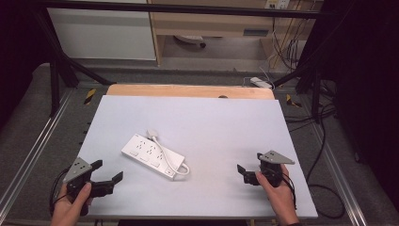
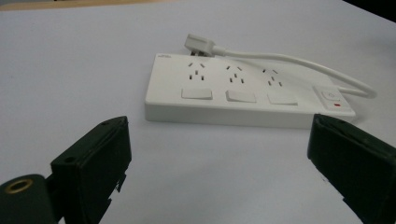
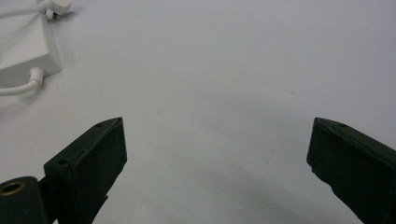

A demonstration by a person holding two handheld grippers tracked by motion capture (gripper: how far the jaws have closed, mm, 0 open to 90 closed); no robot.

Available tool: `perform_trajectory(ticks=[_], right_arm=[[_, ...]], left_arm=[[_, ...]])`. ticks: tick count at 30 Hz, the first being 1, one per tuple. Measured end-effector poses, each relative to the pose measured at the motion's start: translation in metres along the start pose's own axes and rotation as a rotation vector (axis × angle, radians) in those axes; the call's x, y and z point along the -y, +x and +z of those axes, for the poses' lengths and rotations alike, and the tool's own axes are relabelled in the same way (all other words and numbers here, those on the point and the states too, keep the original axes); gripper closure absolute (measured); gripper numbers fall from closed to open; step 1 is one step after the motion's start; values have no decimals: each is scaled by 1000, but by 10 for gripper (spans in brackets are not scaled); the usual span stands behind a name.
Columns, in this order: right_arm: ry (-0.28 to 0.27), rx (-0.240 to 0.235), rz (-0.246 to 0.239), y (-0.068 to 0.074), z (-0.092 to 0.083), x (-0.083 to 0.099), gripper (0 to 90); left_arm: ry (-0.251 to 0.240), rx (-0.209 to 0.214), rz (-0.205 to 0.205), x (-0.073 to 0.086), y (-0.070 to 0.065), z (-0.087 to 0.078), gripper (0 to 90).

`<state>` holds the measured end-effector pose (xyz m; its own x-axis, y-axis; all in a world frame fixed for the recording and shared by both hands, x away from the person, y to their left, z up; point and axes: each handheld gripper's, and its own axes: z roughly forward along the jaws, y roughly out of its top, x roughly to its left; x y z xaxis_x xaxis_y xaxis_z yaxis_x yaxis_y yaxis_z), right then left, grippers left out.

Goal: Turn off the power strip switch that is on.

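A white power strip (image 1: 149, 154) lies flat on the white table top (image 1: 221, 122), left of centre, at a slant. Its white cable (image 1: 181, 165) loops from the near end back over the strip to the plug (image 1: 152, 133) at the far end. My left gripper (image 1: 108, 170) is open near the front left corner, a short way from the strip. In the left gripper view the strip (image 2: 243, 91) lies just beyond my open left gripper (image 2: 219, 140), sockets and switches facing up. My right gripper (image 1: 250, 163) is open at the front right over bare table. The right gripper view has the open gripper (image 3: 218, 125) with nothing in it and the strip's end (image 3: 28, 46) at top left.
A bare wooden strip (image 1: 188, 90) runs along the table's far edge. Black frame poles (image 1: 56, 70) stand at the back corners. Cables (image 1: 324, 188) trail on the floor to the right. A second white power strip (image 1: 261, 82) lies on the floor behind the table.
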<state>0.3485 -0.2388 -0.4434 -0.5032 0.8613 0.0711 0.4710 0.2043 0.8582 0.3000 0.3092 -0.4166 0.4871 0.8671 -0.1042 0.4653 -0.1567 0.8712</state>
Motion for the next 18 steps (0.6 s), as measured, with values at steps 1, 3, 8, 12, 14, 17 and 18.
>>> perform_trajectory(ticks=[1,3,8,12,14,17,18], right_arm=[[0,0,0,0,0,0,53],[1,2,-17,0,2,1,53],[10,-3,-20,0,3,1,53],[9,-10,-27,3,2,0,54],[12,-14,-25,3,2,0,53],[21,-8,-24,5,1,0,52],[21,-1,-24,5,0,0,53]], left_arm=[[0,0,0,0,0,0,66],[1,0,-16,0,1,0,66],[9,-1,-33,1,2,1,65],[5,32,-55,1,2,1,68],[5,41,-50,1,0,1,68],[7,42,-40,0,-2,1,67],[7,44,-41,0,-3,1,68]])
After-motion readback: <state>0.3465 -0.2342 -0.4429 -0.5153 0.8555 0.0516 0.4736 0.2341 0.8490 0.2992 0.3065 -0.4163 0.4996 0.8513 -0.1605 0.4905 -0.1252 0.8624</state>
